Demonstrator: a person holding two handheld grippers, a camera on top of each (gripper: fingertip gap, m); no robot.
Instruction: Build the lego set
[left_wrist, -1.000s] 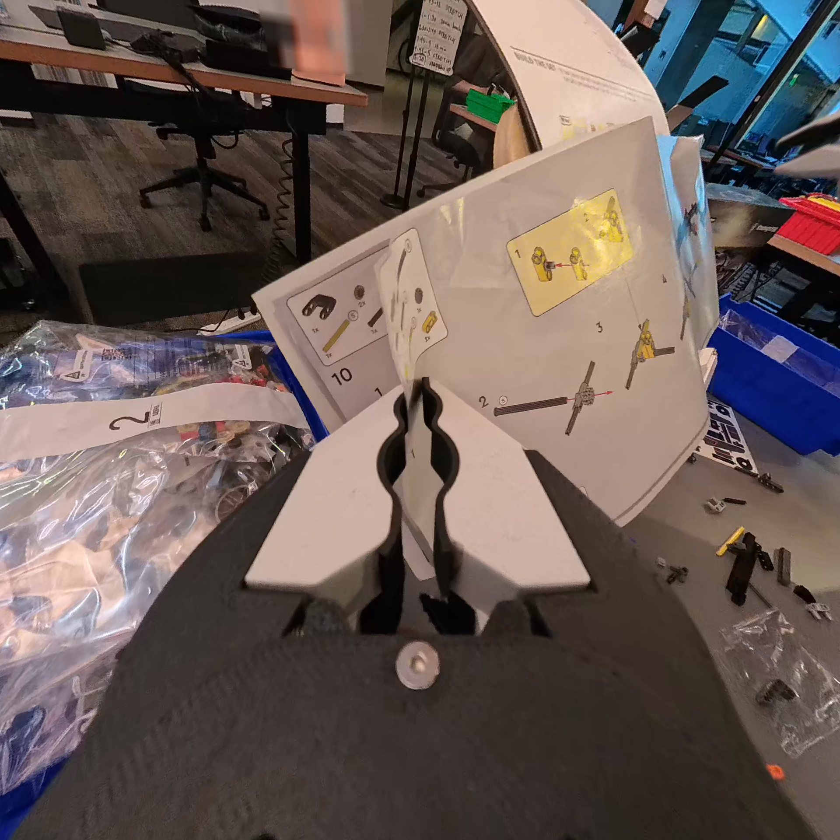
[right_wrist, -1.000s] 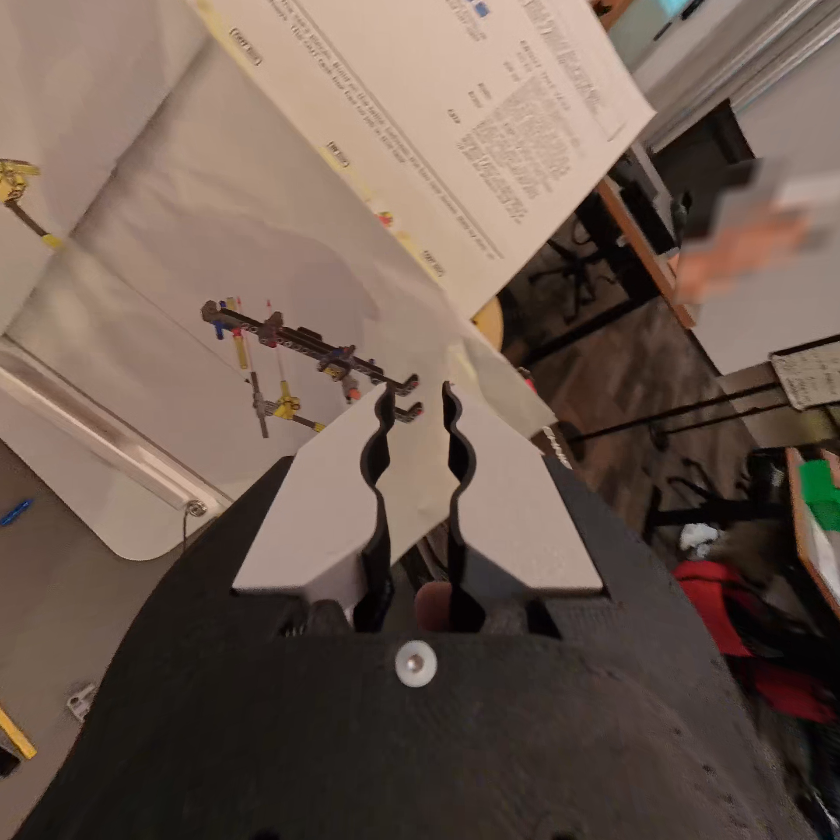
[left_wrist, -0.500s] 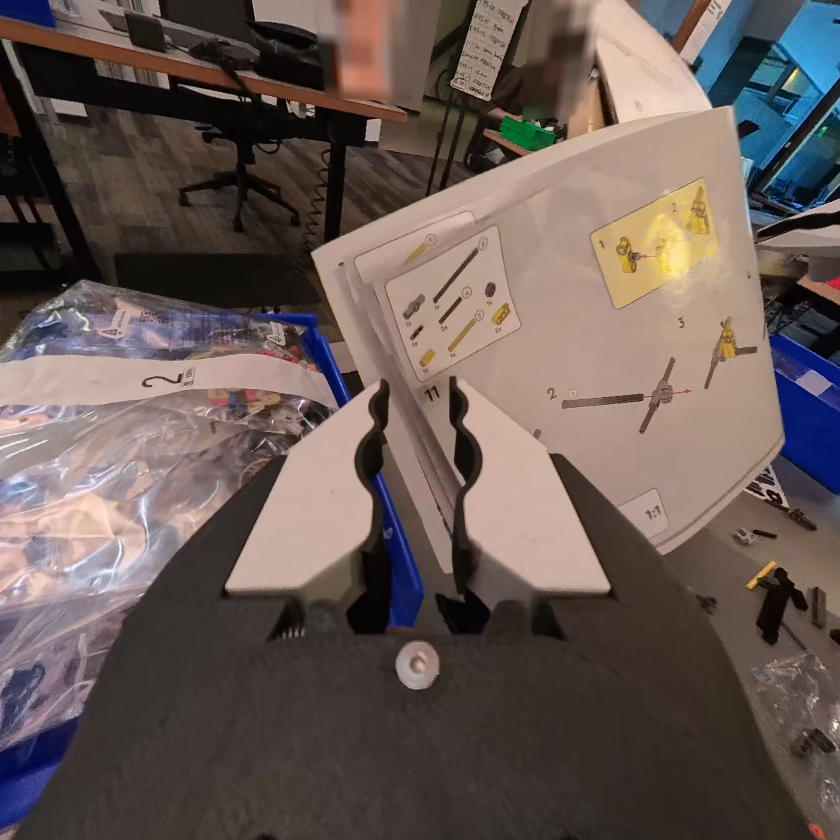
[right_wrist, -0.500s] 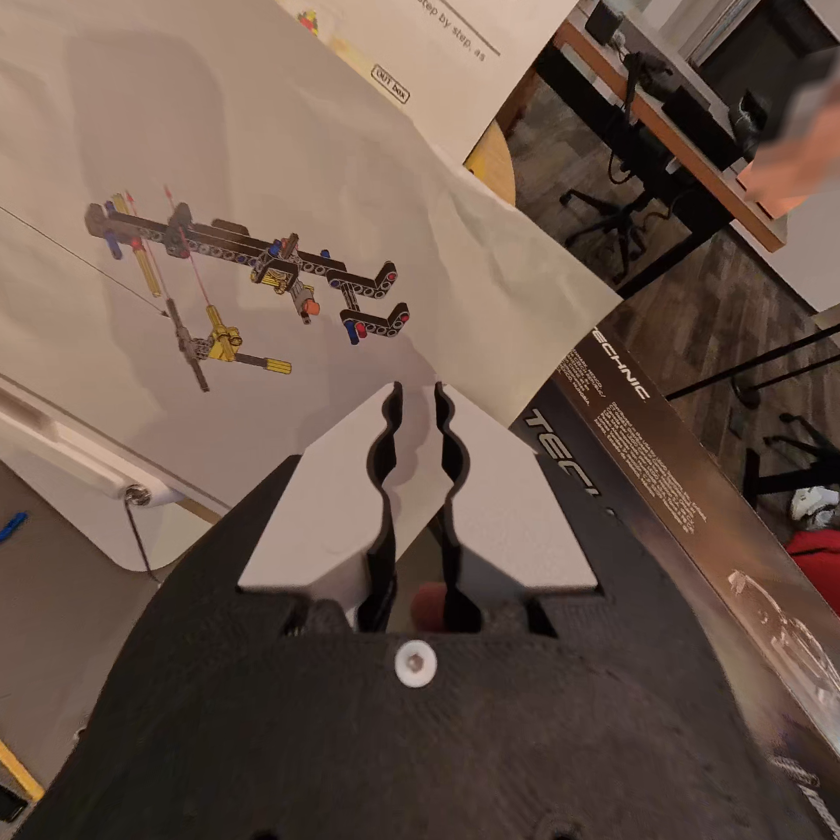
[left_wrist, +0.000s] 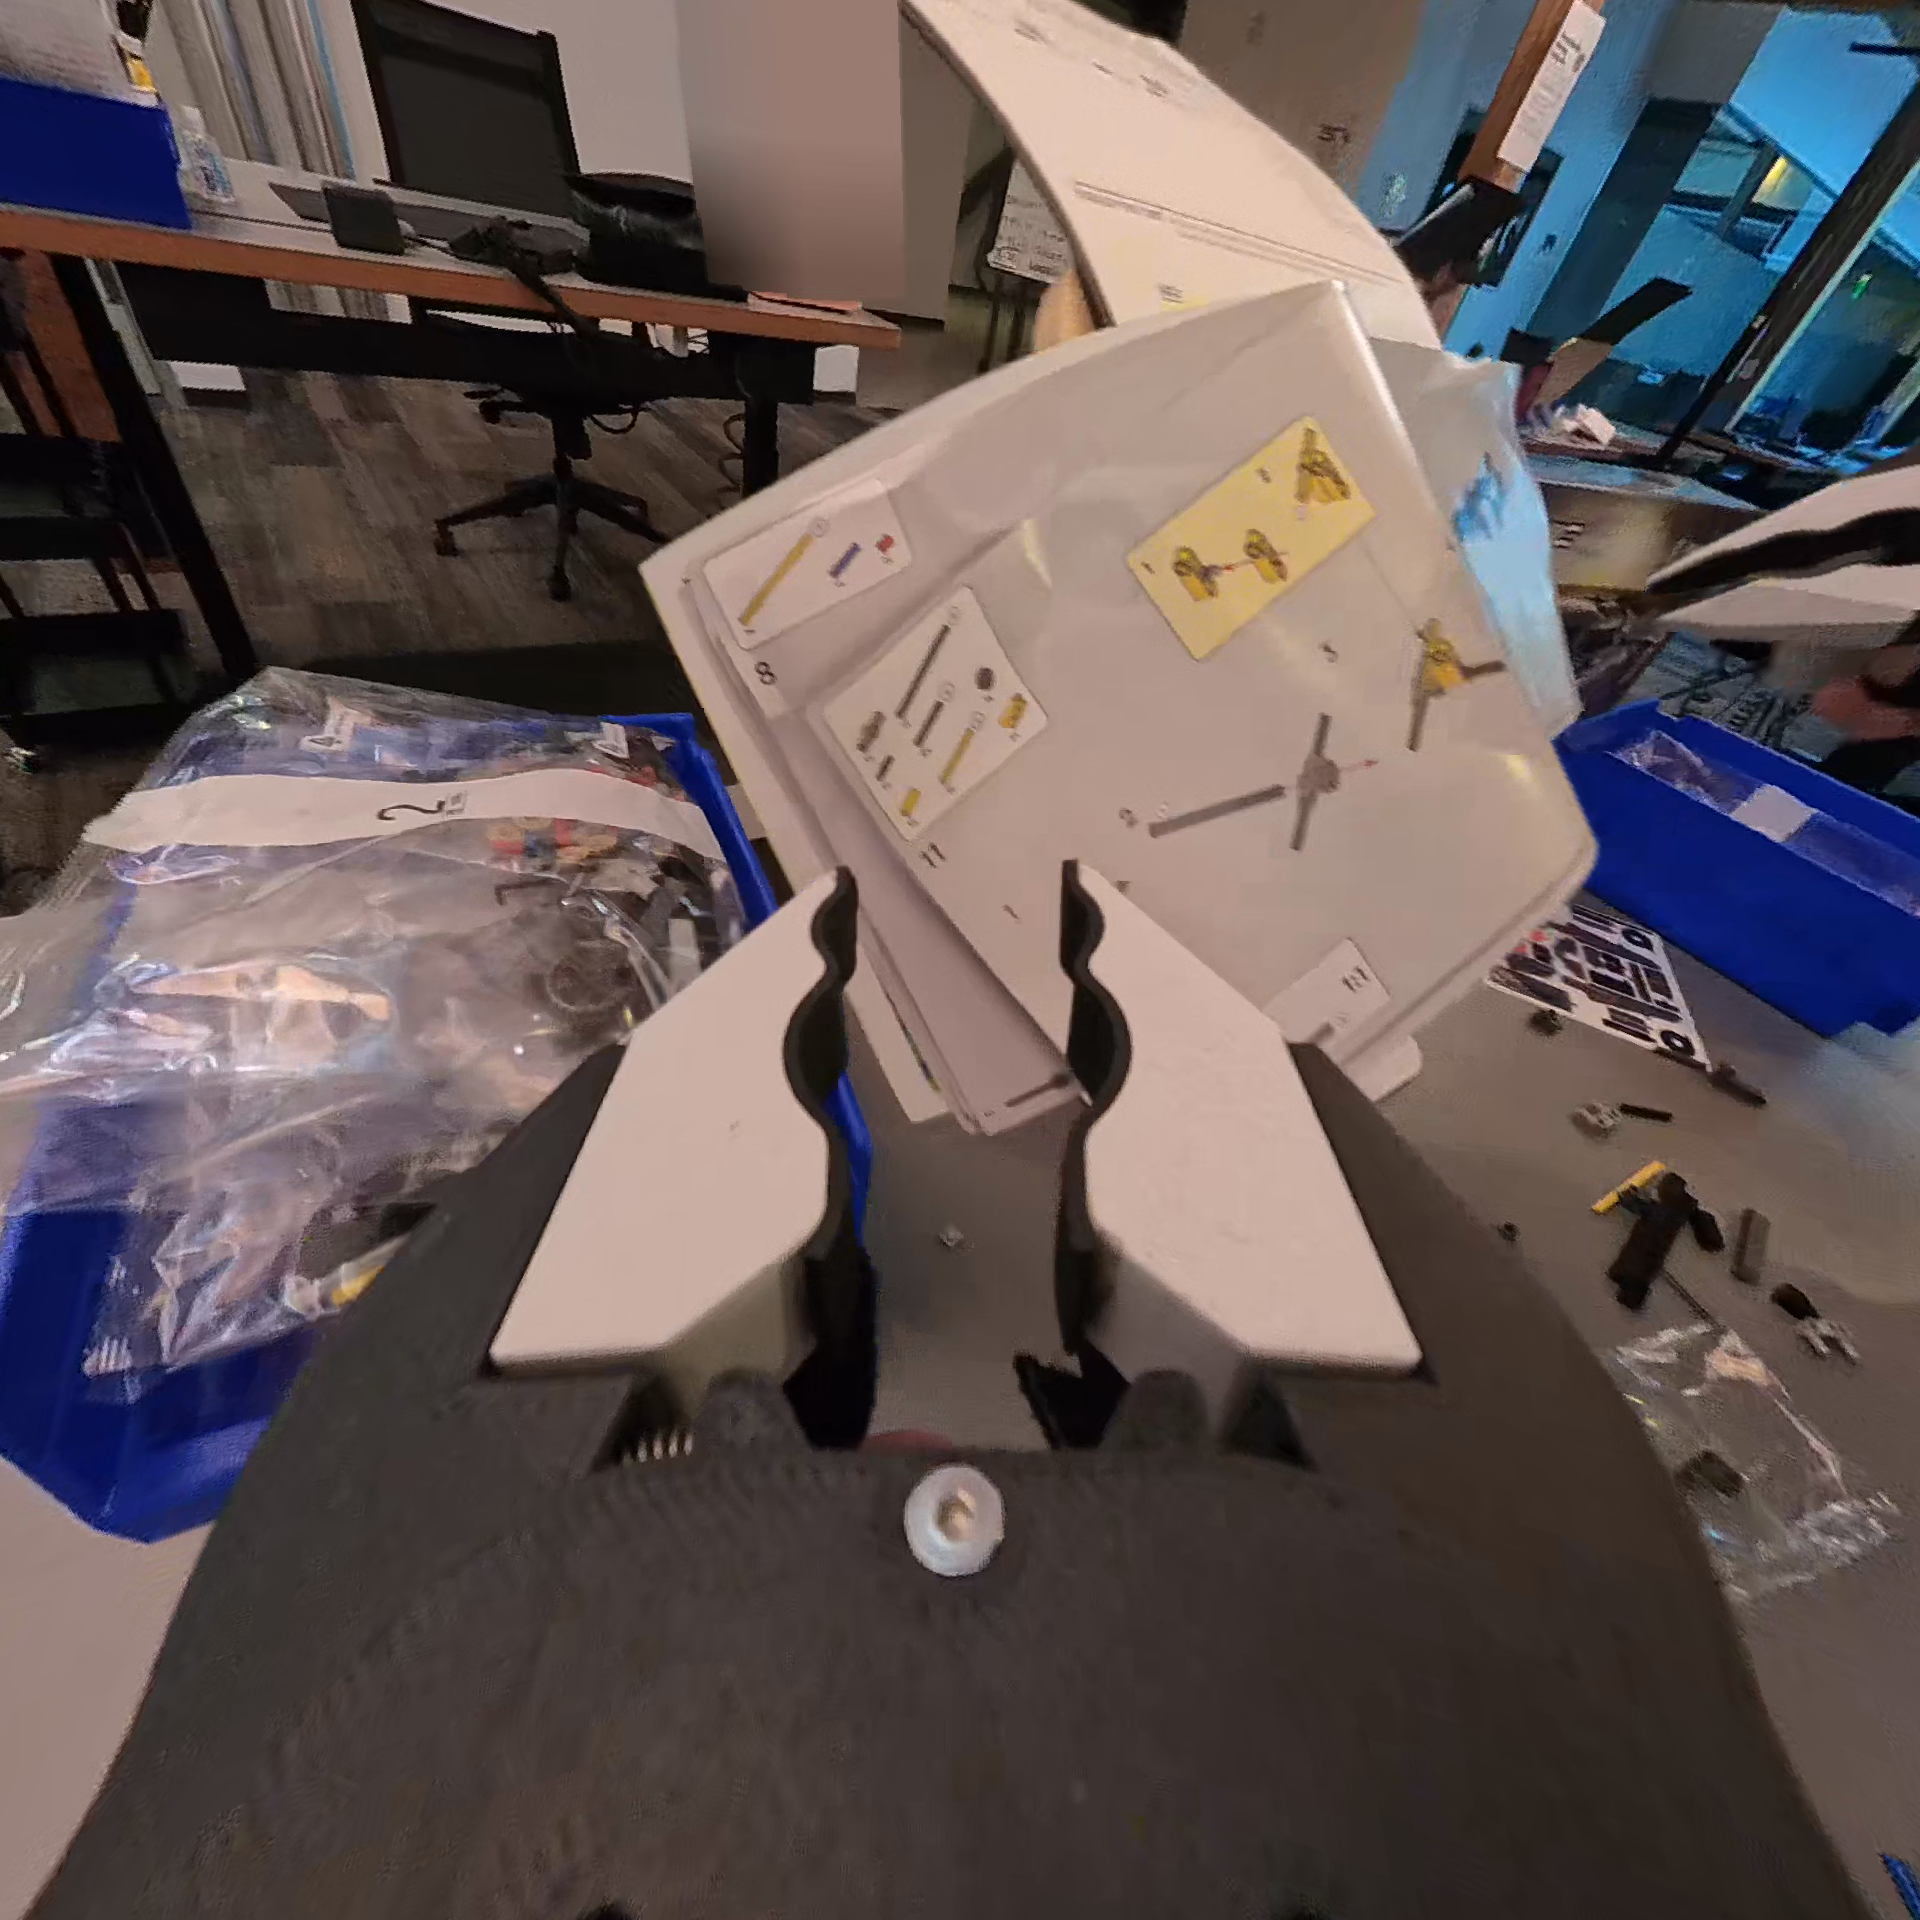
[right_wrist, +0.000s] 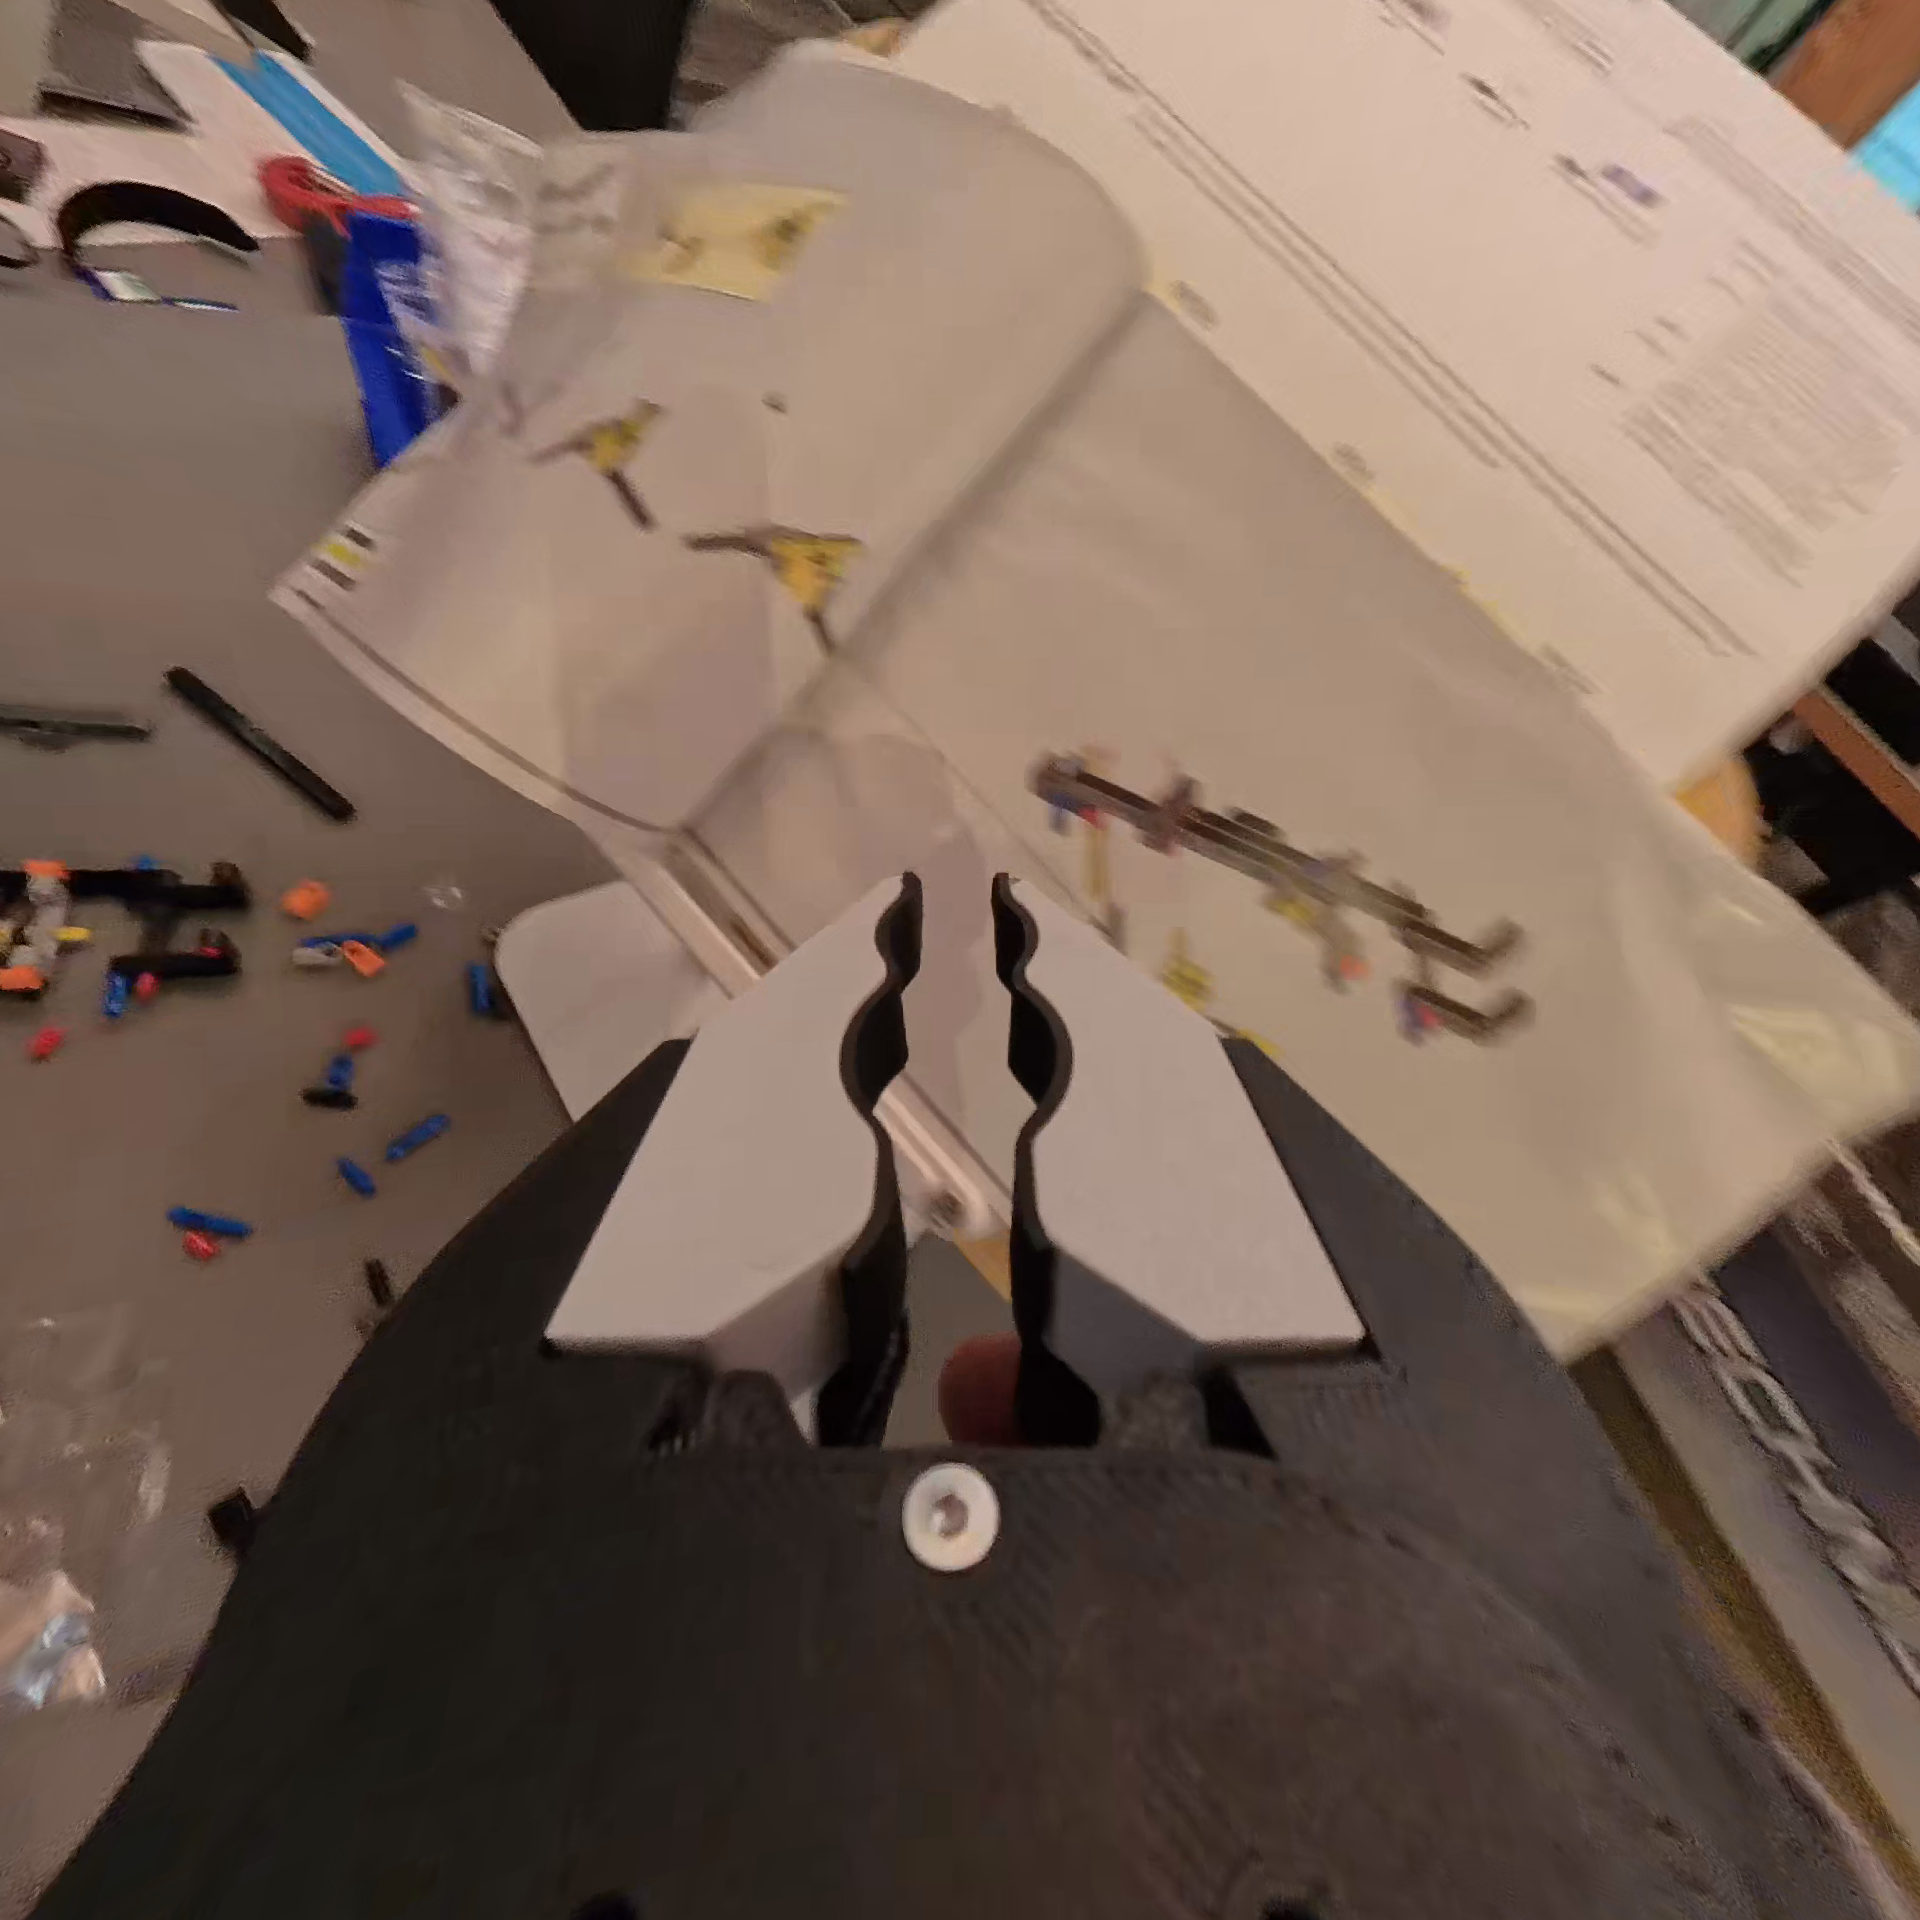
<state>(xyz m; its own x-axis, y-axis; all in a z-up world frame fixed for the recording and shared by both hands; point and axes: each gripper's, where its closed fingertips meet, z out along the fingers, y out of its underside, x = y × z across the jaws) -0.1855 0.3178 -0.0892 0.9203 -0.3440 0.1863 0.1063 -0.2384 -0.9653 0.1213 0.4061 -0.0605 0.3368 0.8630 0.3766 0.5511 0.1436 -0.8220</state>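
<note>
1. My left gripper (left_wrist: 956, 935) sits low in the centre of its frame, jaws parted fairly wide and holding nothing. The bottom corner of the instruction booklet (left_wrist: 1143, 727) lies just beyond and between my tips; whether paper touches a finger I cannot tell.

2. My right gripper (right_wrist: 956, 914) is narrower, a slim gap between the jaws, and nothing is clamped in it. Past its tips I see the booklet's fold and the white stand (right_wrist: 623, 966) that props it up.

3. The booklet fills the middle of both frames, its pages curled and standing open on the grey table (left_wrist: 1558, 1143). The picture is blurred in the right wrist view, so I read no detail there.

4. The step in hand, I judge, is finding the right page, not joining pieces. No brick is in either gripper.

5. The lego itself lies apart: loose small pieces (right_wrist: 343, 1049) and a black part-built assembly (right_wrist: 125, 914) at the left edge of the right wrist view, more black and yellow pieces (left_wrist: 1662, 1236) at the right of the left wrist view, and unopened bags (left_wrist: 343, 987) in a blue bin (left_wrist: 135, 1455) at the left.

6. Next, I think, the pages must settle flat. Then one gripper needs to swing down to the loose pieces and open enough for a small part.
</note>
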